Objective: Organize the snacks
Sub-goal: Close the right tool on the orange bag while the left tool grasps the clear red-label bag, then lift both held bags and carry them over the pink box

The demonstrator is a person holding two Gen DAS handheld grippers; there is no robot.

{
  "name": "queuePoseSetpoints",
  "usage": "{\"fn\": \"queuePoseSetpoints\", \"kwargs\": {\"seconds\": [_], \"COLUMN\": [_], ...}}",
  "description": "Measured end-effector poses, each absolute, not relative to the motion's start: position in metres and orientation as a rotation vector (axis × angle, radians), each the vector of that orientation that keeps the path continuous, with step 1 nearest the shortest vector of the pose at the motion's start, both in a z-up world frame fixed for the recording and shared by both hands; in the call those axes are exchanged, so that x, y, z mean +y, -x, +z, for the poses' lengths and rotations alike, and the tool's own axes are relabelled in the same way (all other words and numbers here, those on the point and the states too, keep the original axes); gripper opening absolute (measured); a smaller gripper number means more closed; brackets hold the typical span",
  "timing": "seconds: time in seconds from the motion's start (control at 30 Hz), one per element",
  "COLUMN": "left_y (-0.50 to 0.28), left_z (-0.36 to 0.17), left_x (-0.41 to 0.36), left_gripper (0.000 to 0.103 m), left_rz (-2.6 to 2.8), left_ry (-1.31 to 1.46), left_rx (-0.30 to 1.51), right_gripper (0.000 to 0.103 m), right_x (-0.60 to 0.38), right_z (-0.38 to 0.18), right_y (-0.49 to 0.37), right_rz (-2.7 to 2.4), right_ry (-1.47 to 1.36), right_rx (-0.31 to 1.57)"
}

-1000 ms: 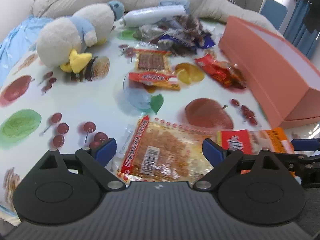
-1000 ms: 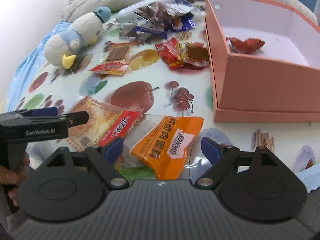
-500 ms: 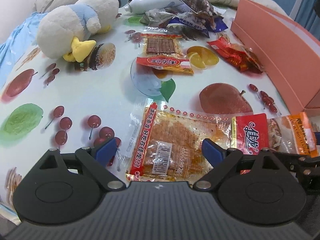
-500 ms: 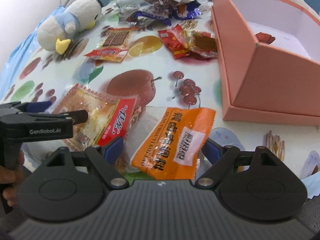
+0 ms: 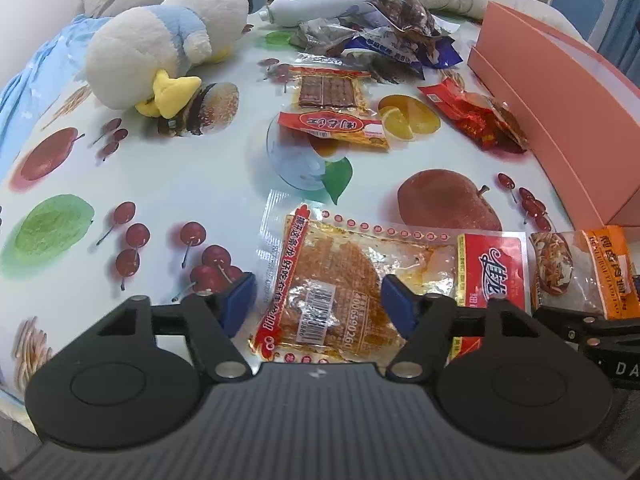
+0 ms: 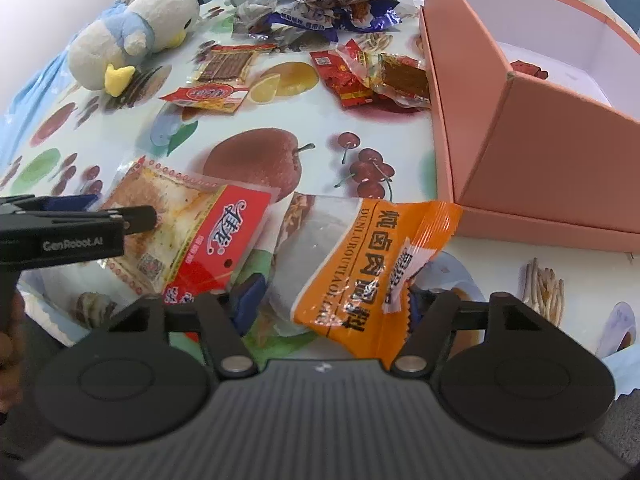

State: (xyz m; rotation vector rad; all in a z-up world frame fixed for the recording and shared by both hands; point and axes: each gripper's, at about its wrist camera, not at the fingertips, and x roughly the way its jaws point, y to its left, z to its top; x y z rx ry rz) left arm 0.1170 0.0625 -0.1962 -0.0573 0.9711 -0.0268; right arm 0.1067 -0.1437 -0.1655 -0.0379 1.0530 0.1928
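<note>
A flat clear packet with a red end (image 5: 360, 276) lies on the fruit-print cloth, and my left gripper (image 5: 318, 302) straddles its near end. The left jaws are closing; the blue pads stand at the packet's sides without clearly pressing it. Beside it lies an orange snack packet (image 6: 372, 264), set between the closing jaws of my right gripper (image 6: 332, 300). Its crinkled edge lies over the right pad. The left gripper (image 6: 136, 218) shows at the left of the right wrist view. An open pink box (image 6: 540, 152) stands to the right with one red item (image 6: 528, 68) inside.
A plush duck (image 5: 160, 48) lies at the far left with a white bottle (image 5: 332, 0) behind it. A heap of wrappers (image 5: 392, 36) sits at the back. Two flat snack packets (image 5: 332, 124) and red packets (image 5: 476, 116) lie mid-table. A hand (image 6: 8, 344) holds the left gripper.
Both pairs of jaws have narrowed around their packets. Both views have drawn slightly nearer to the table, and the orange packet's near edge has lifted over the right pad.
</note>
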Motion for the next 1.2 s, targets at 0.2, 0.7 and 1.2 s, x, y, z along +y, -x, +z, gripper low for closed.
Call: {"fn": "queuePoseSetpoints", "kwargs": {"seconds": [0.2, 0.7, 1.2], "left_y": [-0.114, -0.103, -0.089], "left_z": [-0.191, -0.159, -0.074], "left_x": [0.057, 0.047, 0.037], "left_gripper": [0.054, 0.024, 0.021], "left_rz": [-0.043, -0.05, -0.044], "left_ry": [0.103, 0.272, 0.264], "left_rx": [0.982, 0.991, 0.862], "right_gripper": [0.066, 0.066, 0.066], "right_x": [-0.149, -0.168, -0.199], "right_z": [-0.16, -0.123, -0.049], "right_y": [-0.103, -0.094, -0.076], "right_rz": [0.193, 0.189, 0.194], "right_ry": [0.031, -0.002, -0.085], "right_rx": [1.037, 0.962, 0.83]}}
